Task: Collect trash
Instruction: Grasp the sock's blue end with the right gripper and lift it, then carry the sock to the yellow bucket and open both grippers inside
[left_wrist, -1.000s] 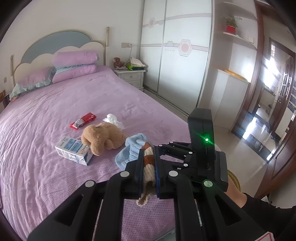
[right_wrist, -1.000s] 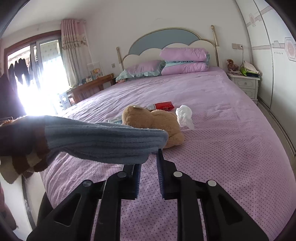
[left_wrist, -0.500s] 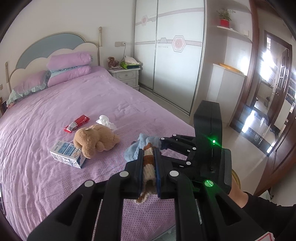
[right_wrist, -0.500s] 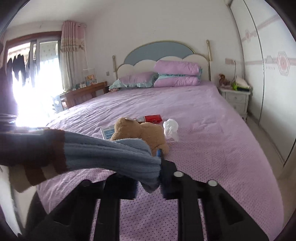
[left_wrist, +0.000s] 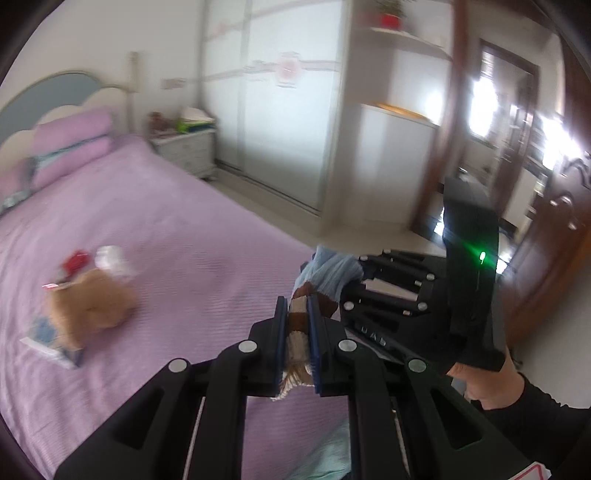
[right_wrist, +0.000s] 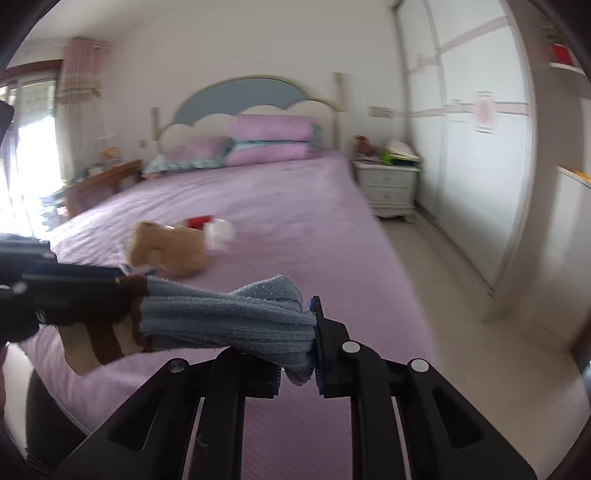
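Observation:
A sock (right_wrist: 221, 317), light blue with a brown and cream striped cuff, is stretched in the air between my two grippers above the foot of the purple bed (right_wrist: 295, 206). My left gripper (left_wrist: 296, 312) is shut on the striped cuff (left_wrist: 297, 321). My right gripper (right_wrist: 297, 347) is shut on the blue toe end. Farther up the bed lie a red wrapper (left_wrist: 75, 260), a crumpled white tissue (left_wrist: 110, 258) and a small carton (left_wrist: 48, 339), the carton partly under a brown teddy bear (left_wrist: 92, 306).
A white nightstand (right_wrist: 388, 184) stands right of the headboard, with a sliding wardrobe (right_wrist: 472, 147) along the right wall. Pale floor (right_wrist: 461, 295) runs beside the bed. A dark wooden door (left_wrist: 554, 240) is at far right. A person's hand (left_wrist: 480, 380) holds the right gripper.
My right gripper has shut on the sock's blue end, which earlier lay loose over it. Both views have swung to the right and the items on the bed look farther away.

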